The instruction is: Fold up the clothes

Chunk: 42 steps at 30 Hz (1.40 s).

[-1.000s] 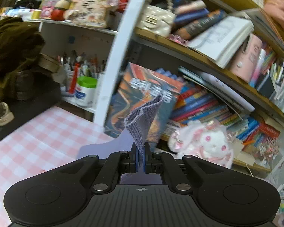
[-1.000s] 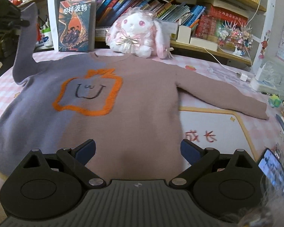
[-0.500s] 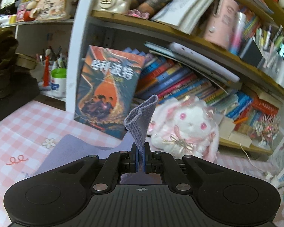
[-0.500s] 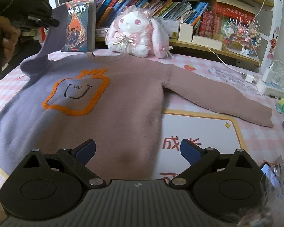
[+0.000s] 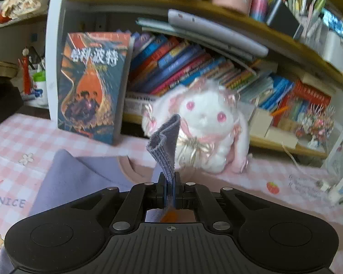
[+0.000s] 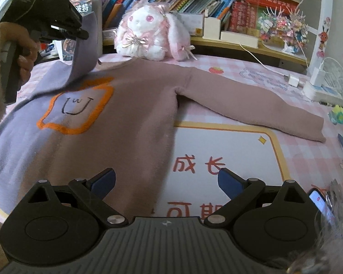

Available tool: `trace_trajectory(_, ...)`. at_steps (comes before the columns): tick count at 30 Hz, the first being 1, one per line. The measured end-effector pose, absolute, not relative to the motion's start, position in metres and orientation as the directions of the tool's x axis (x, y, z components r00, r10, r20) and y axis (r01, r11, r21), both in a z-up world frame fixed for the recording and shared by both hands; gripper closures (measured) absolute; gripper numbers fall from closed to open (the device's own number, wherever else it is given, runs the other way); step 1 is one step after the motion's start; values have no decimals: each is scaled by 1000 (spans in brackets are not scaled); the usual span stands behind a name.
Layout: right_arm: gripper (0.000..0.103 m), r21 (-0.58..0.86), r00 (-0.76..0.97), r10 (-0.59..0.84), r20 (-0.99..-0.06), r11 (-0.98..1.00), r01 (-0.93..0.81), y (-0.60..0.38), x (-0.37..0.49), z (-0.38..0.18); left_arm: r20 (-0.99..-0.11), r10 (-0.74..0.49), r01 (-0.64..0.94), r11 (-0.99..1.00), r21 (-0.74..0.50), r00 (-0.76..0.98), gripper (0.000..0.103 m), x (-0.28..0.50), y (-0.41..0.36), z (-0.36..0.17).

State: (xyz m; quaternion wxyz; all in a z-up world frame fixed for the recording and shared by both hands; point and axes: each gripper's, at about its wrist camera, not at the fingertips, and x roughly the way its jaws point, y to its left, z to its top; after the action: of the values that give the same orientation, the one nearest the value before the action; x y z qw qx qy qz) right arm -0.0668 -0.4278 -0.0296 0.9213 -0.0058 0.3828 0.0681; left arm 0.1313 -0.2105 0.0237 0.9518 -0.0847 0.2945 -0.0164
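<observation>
A two-tone sweater (image 6: 130, 123), purple on its left half and dusty pink on its right, lies flat on the table with an orange smiley patch (image 6: 77, 107). My left gripper (image 5: 170, 188) is shut on the cuff of the purple sleeve (image 5: 165, 146) and holds it raised over the sweater's chest; it also shows in the right wrist view (image 6: 80, 34). The pink sleeve (image 6: 258, 105) lies stretched out to the right. My right gripper (image 6: 165, 180) is open and empty above the sweater's hem.
A white plush rabbit (image 6: 148, 34) sits behind the collar, in front of shelves of books (image 5: 183, 66). A power strip with charger (image 6: 317, 84) lies at the right. A phone (image 6: 320, 205) is at the near right. The table has a pink checked cloth (image 5: 16, 137).
My left gripper has carried the purple sleeve to the right, from beside the standing book to in front of the rabbit and over the sweater. The right gripper has shifted slightly closer to the hem.
</observation>
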Motion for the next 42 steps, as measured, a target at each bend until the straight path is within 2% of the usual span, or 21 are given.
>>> trace_trajectory(8, 6, 38, 687, 95, -720, 994, -98, -437, -68, -33, -590, -98, 4, 987, -159, 801, 99, 139, -228, 5)
trace_trajectory(12, 6, 38, 681, 87, -727, 995, -87, -439, -70, -35, -613, -155, 60, 983, -172, 775, 94, 137, -241, 1)
trace_trajectory(14, 6, 39, 681, 86, -727, 996, -84, -440, -70, -35, -610, -211, 116, 975, -191, 764, 86, 131, -246, 4)
trace_trajectory(16, 6, 43, 681, 88, -727, 996, -84, -439, -70, -35, -592, -264, 176, 963, -204, 762, 62, 118, -249, 13)
trace_trajectory(18, 6, 49, 681, 95, -726, 995, -87, -438, -68, -35, -564, -304, 226, 952, -205, 768, 44, 102, -247, 23)
trace_trajectory(19, 6, 52, 681, 101, -725, 994, -91, -437, -68, -35, -544, -310, 240, 950, -198, 780, 37, 92, -242, 28)
trace_trajectory(20, 6, 56, 681, 107, -725, 994, -96, -436, -67, -35, -526, -314, 249, 949, -192, 790, 35, 81, -234, 32)
trace_trajectory(23, 6, 68, 677, 123, -726, 992, -108, -433, -65, -36, -532, -240, 191, 971, -147, 812, 34, 54, -202, 35)
trace_trajectory(28, 7, 80, 664, 128, -737, 992, -102, -428, -64, -39, -631, 86, -55, 996, 68, 771, 34, 14, -132, 18)
trace_trajectory(31, 9, 82, 659, 119, -743, 993, -87, -424, -65, -40, -678, 188, -125, 982, 141, 711, 34, -6, -100, 6)
trace_trajectory(36, 13, 87, 653, 97, -751, 995, -48, -418, -71, -39, -732, 196, -135, 981, 142, 653, 34, -16, -77, -16)
trace_trajectory(42, 31, 100, 613, 67, -787, 995, 21, -413, -75, -43, -751, 147, -118, 989, 93, 644, 34, -19, -60, -30)
